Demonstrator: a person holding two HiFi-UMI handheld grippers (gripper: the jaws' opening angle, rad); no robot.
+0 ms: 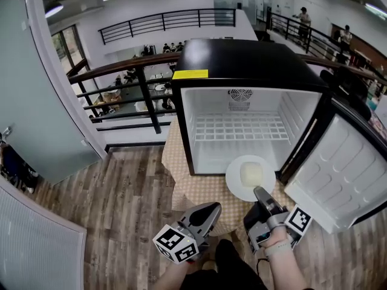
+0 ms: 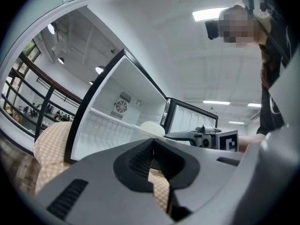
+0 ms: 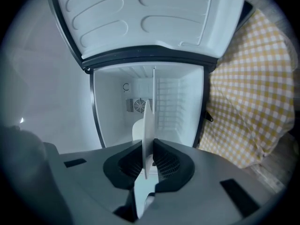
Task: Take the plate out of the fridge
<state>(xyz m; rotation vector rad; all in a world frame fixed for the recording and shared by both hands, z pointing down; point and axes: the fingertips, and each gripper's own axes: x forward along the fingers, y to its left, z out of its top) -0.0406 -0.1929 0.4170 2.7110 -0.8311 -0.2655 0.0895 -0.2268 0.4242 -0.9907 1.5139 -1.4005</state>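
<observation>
Plate [image 1: 250,177] held at the open front of the fridge [image 1: 242,59].
The right hand-held gripper [image 1: 261,193] clamps the plate's near rim. The left hand-held gripper [image 1: 211,210] is clenched and empty beside it, above the checked bench [image 1: 181,192].

no readable text anywhere we can see. the fridge [image 1: 242,59] has a yellow sticker [image 1: 190,74] on its top front edge, left end; whatever is printed on it is too small for us to read. the left gripper [image 1: 214,208] and the right gripper [image 1: 260,191] each carry a cube with black-and-white square markers [image 1: 178,243]: patterns only, no letters or digits we can make out.
</observation>
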